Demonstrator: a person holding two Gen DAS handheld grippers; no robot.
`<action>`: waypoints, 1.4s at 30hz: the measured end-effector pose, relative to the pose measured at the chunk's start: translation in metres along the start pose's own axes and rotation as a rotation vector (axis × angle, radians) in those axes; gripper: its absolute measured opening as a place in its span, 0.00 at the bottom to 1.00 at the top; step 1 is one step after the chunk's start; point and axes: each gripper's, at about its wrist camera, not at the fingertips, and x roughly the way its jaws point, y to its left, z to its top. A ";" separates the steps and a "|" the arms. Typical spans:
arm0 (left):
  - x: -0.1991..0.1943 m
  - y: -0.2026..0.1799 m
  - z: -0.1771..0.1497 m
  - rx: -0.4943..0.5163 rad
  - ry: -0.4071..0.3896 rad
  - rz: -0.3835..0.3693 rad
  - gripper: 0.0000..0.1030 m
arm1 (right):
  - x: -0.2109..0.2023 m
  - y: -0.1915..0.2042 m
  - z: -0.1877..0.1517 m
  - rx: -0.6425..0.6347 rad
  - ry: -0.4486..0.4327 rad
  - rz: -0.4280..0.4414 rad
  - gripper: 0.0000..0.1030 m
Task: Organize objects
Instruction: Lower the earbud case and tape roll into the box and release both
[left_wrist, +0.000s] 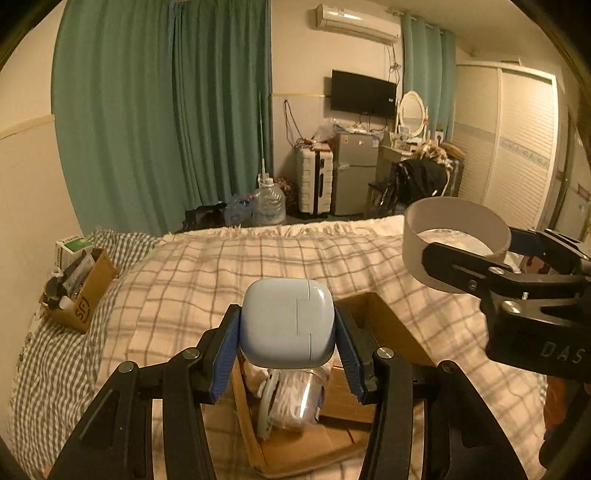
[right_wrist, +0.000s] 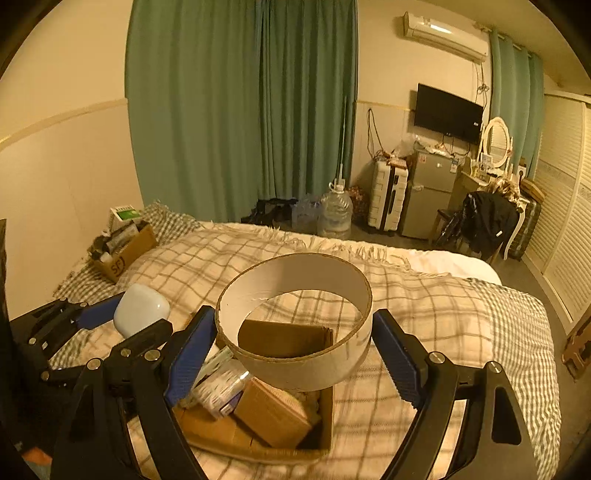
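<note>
Nearest the lens in the left wrist view, the left gripper (left_wrist: 287, 334) is clamped on a pale blue rounded plastic case (left_wrist: 287, 325), its blue pads pressing both sides, held in the lower centre of the frame just above the open brown cardboard box (left_wrist: 388, 332) on the checked cream blanket (left_wrist: 221, 266). At the right edge of that frame the right gripper (right_wrist: 293, 345) grips a wide white cardboard ring (right_wrist: 295, 321) by its outer wall — in its own view the ring hangs over the same box. The box already holds a clear packet of white items (right_wrist: 221, 387) and a small brown carton (right_wrist: 273, 413). To do this well, I would lower one item at a time, case first into the free near-left corner, release only once it rests, and keep the ring level — its thin wall looks easy to crush.
</note>
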 end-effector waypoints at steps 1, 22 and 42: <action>0.008 0.001 -0.002 -0.001 0.011 0.001 0.49 | 0.010 -0.001 0.000 -0.003 0.009 0.000 0.82; 0.091 0.000 -0.043 0.005 0.189 -0.004 0.67 | 0.111 -0.022 -0.052 0.042 0.135 0.051 0.93; -0.091 0.006 0.015 -0.022 -0.131 0.073 1.00 | -0.088 -0.034 -0.012 0.059 -0.144 -0.097 1.00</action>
